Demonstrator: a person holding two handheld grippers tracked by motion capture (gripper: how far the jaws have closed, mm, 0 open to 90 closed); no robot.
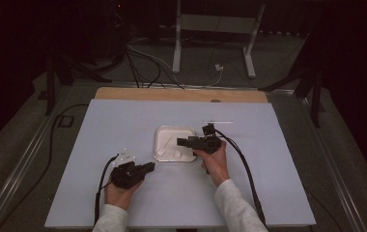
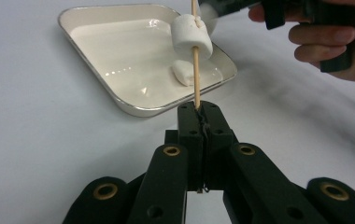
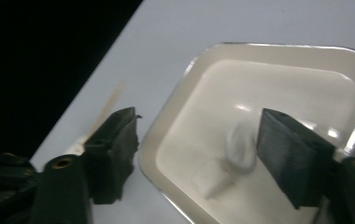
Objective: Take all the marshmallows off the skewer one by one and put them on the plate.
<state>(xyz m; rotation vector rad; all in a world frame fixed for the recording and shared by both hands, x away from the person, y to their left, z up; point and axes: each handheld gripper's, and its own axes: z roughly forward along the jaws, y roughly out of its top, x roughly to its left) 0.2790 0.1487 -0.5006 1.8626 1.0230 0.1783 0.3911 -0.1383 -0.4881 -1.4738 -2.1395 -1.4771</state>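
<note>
Bench point(image 1: 123, 203) first, from the high view: a pale sheet covers it, and a white tray point(image 1: 162, 133) sits near its middle. Left claw point(image 1: 148, 167) rests just off the tray's near left corner, held low in the left hand point(image 1: 119, 192). Right claw point(image 1: 181, 141) reaches over the tray's right part, with the right hand point(image 1: 215, 162) just off the tray's right edge.

Left gripper view: the left claw point(image 2: 199, 109) is clamped on the butt of a thin wooden skewer point(image 2: 196, 79), jaws pressed tight together around it. A marshmallow point(image 2: 192, 35) is threaded on the skewer, above the tray's point(image 2: 119, 100) near corner. A second marshmallow point(image 2: 184, 72) lies inside the tray by that same corner. The right hand point(image 2: 334, 39) is beyond the tray's right rim.

Right gripper view: the right claw point(image 3: 196, 133) stands wide apart over the tray point(image 3: 171, 100), nothing pressed between its jaws. Two blurred marshmallows point(image 3: 241, 142) lie in the tray between them. The skewer point(image 3: 108, 105) shows faintly, outside the tray's left rim.
</note>
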